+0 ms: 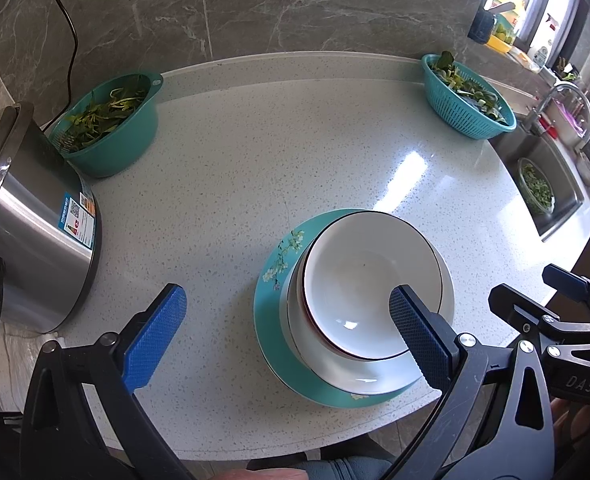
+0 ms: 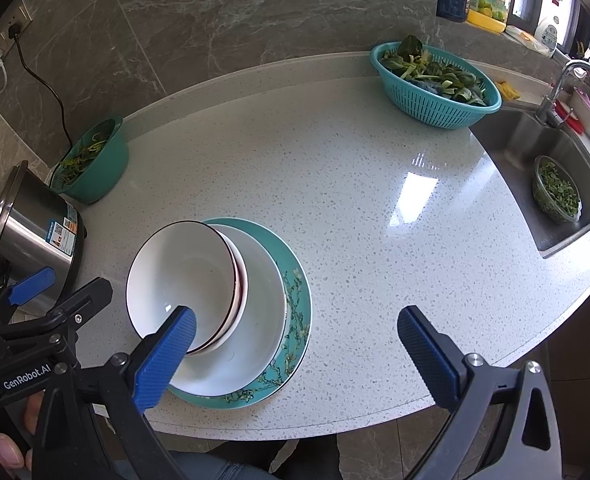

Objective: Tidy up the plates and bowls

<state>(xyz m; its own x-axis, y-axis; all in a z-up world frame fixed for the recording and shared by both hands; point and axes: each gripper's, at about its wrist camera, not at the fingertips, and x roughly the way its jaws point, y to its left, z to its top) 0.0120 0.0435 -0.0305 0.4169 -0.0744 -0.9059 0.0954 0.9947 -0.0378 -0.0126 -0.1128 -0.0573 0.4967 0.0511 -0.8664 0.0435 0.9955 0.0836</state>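
Left view: steel pot [image 1: 35,216] up close, big at the left edge. Right view: same pot small, plus a wall plug [image 2: 14,32] and more of the sink [image 2: 535,184].

One stack near the front edge of the bench [image 1: 295,140]: one teal flowered plate [image 1: 273,320] at the bottom, one white plate [image 1: 375,376] on it, bowls [image 1: 367,284] nested on top, at least two, exact count hard to tell. Top bowl tilted.

Left hand-held gripper [image 1: 287,332] wide apart, holding nothing, one pad over the bowls. Right hand-held gripper [image 2: 295,344] wide apart too, holding nothing, its left pad over the bowls.

Lots of bare bench behind and right of the stack. Two teal baskets with greens at the back: one left [image 2: 95,160], one right [image 2: 435,88]. One clear bowl of greens [image 2: 555,192] in the sink.
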